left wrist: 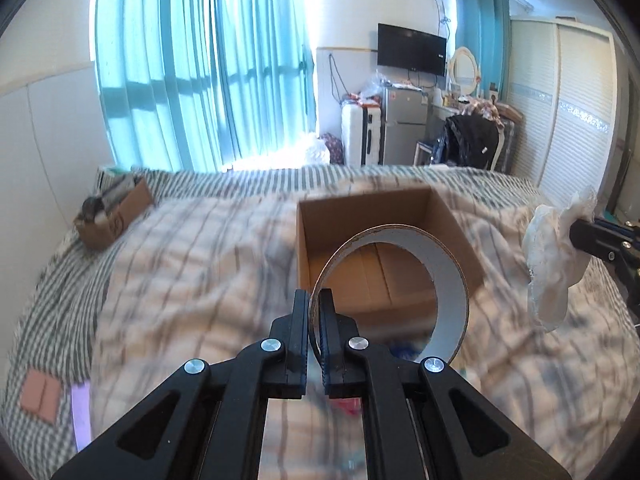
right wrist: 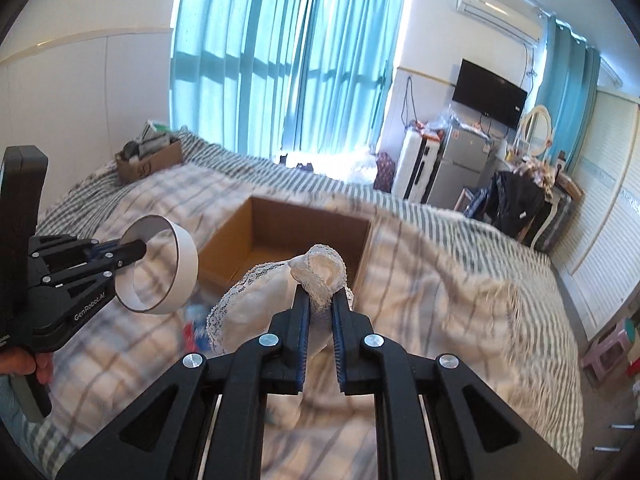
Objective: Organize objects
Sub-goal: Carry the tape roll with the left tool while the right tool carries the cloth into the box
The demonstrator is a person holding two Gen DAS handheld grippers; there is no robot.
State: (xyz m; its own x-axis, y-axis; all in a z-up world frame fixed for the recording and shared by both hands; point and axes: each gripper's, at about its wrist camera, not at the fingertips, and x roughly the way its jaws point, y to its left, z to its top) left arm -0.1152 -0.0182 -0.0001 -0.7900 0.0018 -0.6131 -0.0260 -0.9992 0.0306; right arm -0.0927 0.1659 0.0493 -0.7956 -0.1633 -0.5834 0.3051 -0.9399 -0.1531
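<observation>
My left gripper [left wrist: 314,300] is shut on the rim of a near-empty tape roll [left wrist: 444,280], a wide cardboard ring held upright above the bed, just in front of an open empty cardboard box [left wrist: 340,216]. The roll also shows in the right wrist view [right wrist: 188,256], held by the left gripper [right wrist: 142,249]. My right gripper [right wrist: 320,294] is shut on a white lace-trimmed cloth [right wrist: 256,304], held above the bed at the near edge of the box [right wrist: 280,216]. The cloth [left wrist: 554,264] shows at the right in the left wrist view.
A smaller cardboard box [left wrist: 114,216] full of items sits at the bed's far left corner. The bed [left wrist: 180,280] has a striped and checked cover. Colourful items [right wrist: 196,326] lie on the cover near the box. A fridge, suitcase, chair and wardrobe stand beyond the bed.
</observation>
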